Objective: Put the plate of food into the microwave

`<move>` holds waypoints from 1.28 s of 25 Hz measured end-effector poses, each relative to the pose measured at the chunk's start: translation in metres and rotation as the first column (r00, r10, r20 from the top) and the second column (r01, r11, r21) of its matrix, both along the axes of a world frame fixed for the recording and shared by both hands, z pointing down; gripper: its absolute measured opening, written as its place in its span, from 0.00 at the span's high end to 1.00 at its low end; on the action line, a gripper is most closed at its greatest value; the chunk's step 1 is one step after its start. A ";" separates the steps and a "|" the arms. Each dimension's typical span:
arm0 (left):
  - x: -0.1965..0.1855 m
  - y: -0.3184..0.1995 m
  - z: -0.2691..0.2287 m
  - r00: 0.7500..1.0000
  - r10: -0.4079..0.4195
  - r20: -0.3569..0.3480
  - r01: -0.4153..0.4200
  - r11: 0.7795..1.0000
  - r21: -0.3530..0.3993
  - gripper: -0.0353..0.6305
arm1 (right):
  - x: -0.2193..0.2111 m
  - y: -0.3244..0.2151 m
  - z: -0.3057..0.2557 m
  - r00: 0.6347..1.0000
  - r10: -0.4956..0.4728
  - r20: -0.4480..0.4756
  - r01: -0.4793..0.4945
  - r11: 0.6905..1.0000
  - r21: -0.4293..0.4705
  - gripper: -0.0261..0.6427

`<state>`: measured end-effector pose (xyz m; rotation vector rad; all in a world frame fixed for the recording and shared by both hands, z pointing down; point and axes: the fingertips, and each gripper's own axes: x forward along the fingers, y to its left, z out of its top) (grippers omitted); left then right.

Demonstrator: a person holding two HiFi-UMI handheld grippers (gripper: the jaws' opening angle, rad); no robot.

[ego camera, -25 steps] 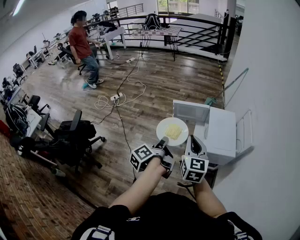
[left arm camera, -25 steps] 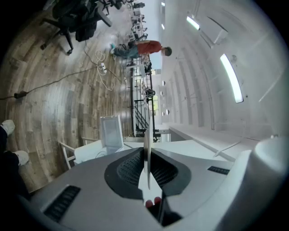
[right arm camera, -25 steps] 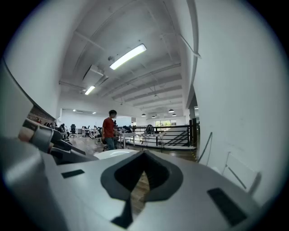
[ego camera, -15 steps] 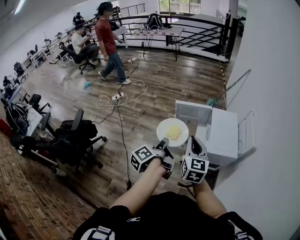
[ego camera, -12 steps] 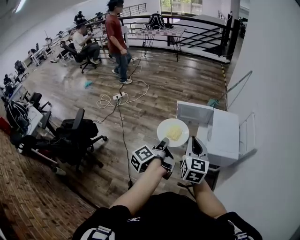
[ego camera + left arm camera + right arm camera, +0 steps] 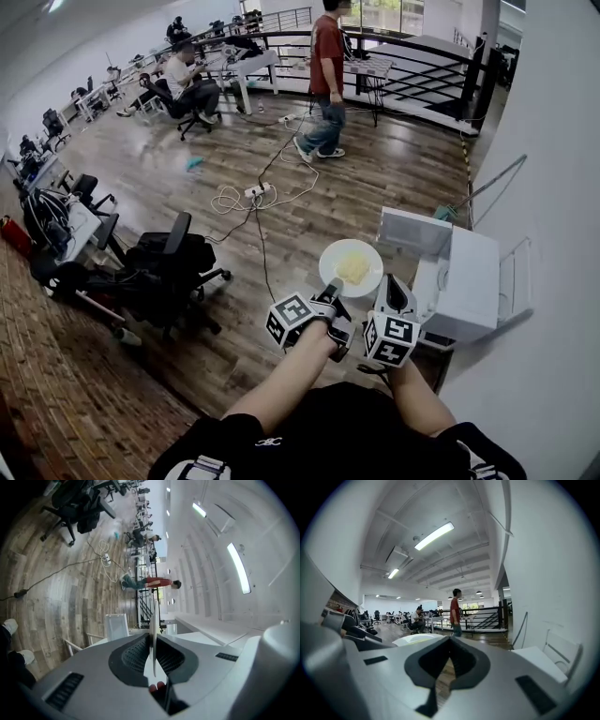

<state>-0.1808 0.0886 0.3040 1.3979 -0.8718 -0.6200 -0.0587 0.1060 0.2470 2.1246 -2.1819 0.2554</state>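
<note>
A white plate (image 6: 351, 267) with yellow food (image 6: 353, 268) hangs level over the wooden floor, just left of the white microwave (image 6: 466, 281). The microwave's door (image 6: 411, 231) stands open. My left gripper (image 6: 330, 285) is shut on the plate's near rim. In the left gripper view the plate (image 6: 153, 637) shows edge-on, pinched between the jaws of the left gripper (image 6: 153, 626). My right gripper (image 6: 394, 282) is beside the plate, close to the microwave's front, shut and holding nothing. In the right gripper view the right gripper (image 6: 450, 639) has its jaws together, with the plate (image 6: 417, 640) to its left.
A person in a red shirt (image 6: 327, 80) walks across the wooden floor at the back. A black office chair (image 6: 169, 267) stands to the left. Cables and a power strip (image 6: 253, 191) lie on the floor. A white wall (image 6: 553, 187) runs along the right.
The person in red has walked from the far left to the middle back. The view has shifted slightly toward the microwave. Both grippers and the plate keep the same pose.
</note>
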 end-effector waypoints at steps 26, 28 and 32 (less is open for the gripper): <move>-0.051 -0.103 0.023 1.000 0.012 -0.017 -0.012 1.000 -0.023 0.91 | -0.056 -0.121 0.017 1.000 -0.018 0.019 0.018 1.000 -0.003 0.95; -0.044 -0.128 0.017 1.000 0.010 -0.013 -0.010 1.000 -0.003 0.91 | -0.046 -0.147 0.012 1.000 -0.016 0.022 0.016 1.000 0.001 0.95; -0.024 -0.179 0.004 1.000 0.025 -0.012 -0.024 0.999 0.030 0.91 | -0.024 -0.197 0.000 1.000 -0.003 0.030 0.002 1.000 0.029 0.95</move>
